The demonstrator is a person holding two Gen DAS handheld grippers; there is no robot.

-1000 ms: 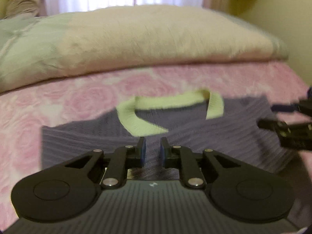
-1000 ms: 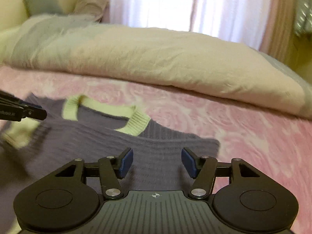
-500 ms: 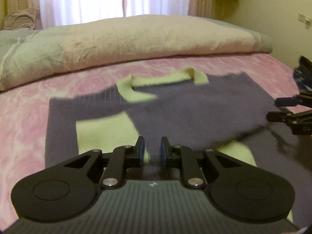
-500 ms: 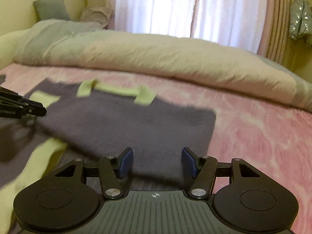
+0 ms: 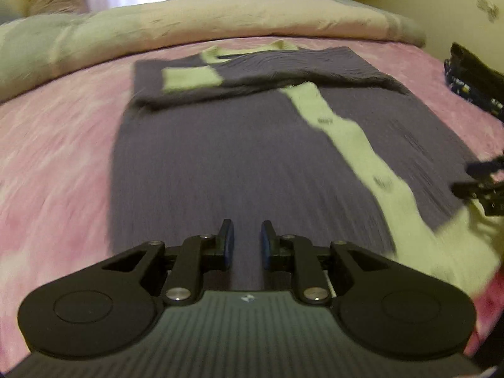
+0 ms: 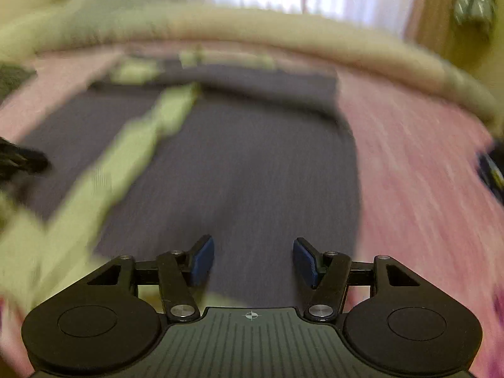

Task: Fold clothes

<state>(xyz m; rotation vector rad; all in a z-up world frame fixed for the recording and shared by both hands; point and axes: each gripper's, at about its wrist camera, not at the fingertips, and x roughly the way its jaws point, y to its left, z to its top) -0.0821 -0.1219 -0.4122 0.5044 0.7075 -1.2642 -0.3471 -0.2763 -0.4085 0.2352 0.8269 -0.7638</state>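
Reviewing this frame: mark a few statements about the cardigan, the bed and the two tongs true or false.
1. The purple cardigan lies on a pink bedspread. True.
2. The cardigan's top part is folded down over its body. True.
3. The left tongs clamp a sleeve. False: nothing sits between their pads; the knit lies below.
4. The right tongs are shut. False: their pads stand wide apart, empty.
5. The button band is red. False: it is pale yellow-green.
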